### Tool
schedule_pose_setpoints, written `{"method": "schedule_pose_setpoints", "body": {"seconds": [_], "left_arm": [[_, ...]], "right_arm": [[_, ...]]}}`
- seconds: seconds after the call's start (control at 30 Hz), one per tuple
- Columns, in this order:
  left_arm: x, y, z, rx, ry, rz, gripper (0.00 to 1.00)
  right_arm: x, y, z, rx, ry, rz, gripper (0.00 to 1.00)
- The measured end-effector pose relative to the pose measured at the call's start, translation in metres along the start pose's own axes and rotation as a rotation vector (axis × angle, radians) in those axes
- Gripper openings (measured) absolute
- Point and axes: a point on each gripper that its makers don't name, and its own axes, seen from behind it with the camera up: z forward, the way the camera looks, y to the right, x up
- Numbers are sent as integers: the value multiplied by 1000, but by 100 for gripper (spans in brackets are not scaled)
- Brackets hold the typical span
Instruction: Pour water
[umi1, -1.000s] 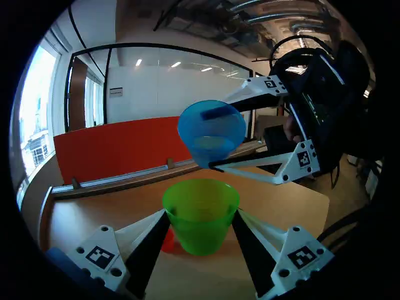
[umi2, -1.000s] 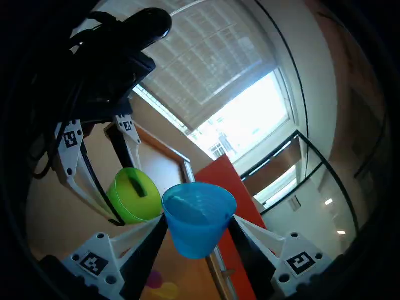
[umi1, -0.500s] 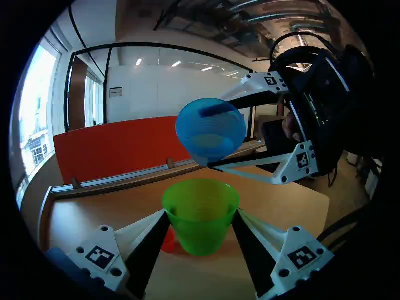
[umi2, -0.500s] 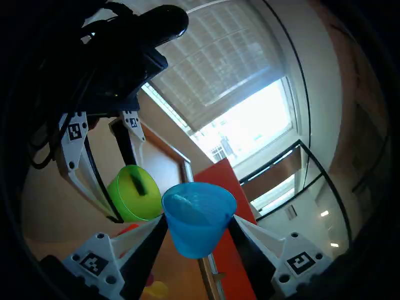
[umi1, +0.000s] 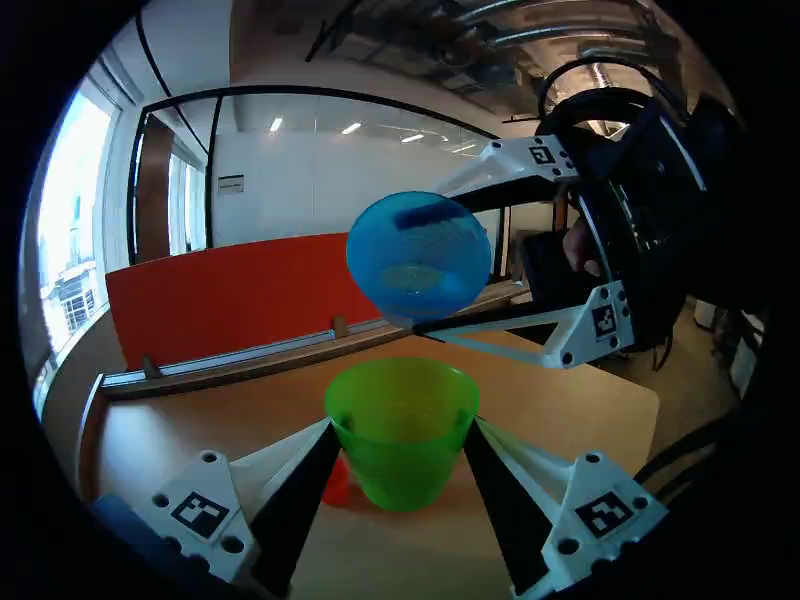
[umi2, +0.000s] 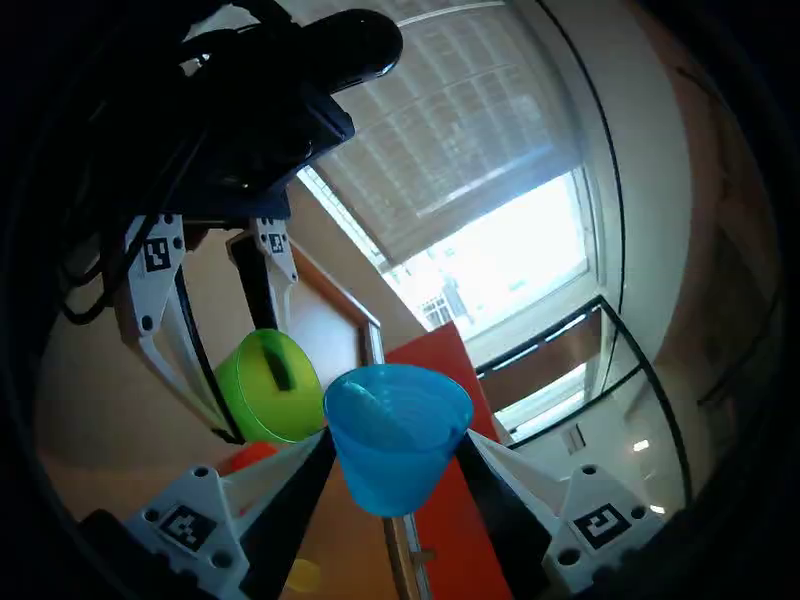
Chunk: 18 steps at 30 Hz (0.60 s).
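Cups: a green cup (umi1: 402, 430) and a blue cup (umi1: 418, 255), each in its own gripper, over a wooden desk (umi1: 180, 440).
Left gripper (umi1: 400, 440): jaws clenched on the green cup, one on each side of its wall. The cup stands upright, mouth up, low over the desk; whether its base touches the desk I cannot tell.
Right gripper (umi2: 397, 445): jaws clenched on the blue cup from both sides. In the left gripper view a hand (umi1: 578, 245) shows behind it.
Blue cup: up in the air, above and just beyond the green cup, tipped so its mouth leans down toward the green cup.
Water (umi1: 410, 278): a pale pool inside the tipped blue cup, near its lower wall.
Right gripper view: the green cup (umi2: 265, 385) sits left of the blue cup and close to it, mouth turned toward that camera.
Red thing (umi1: 337, 482): small, on the desk just beside the green cup, half hidden by a jaw.
Background: a red partition (umi1: 230, 290) along the desk's far edge, glass walls beyond it, a bright window (umi2: 500, 250).
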Motion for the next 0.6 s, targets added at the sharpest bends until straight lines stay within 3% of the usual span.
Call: {"method": "schedule_pose_setpoints", "body": {"seconds": [0.6], "left_arm": [[-1,1,0,0,-1,1,84]], "right_arm": [[6,3,-1,-2,-1,-62,87]]}}
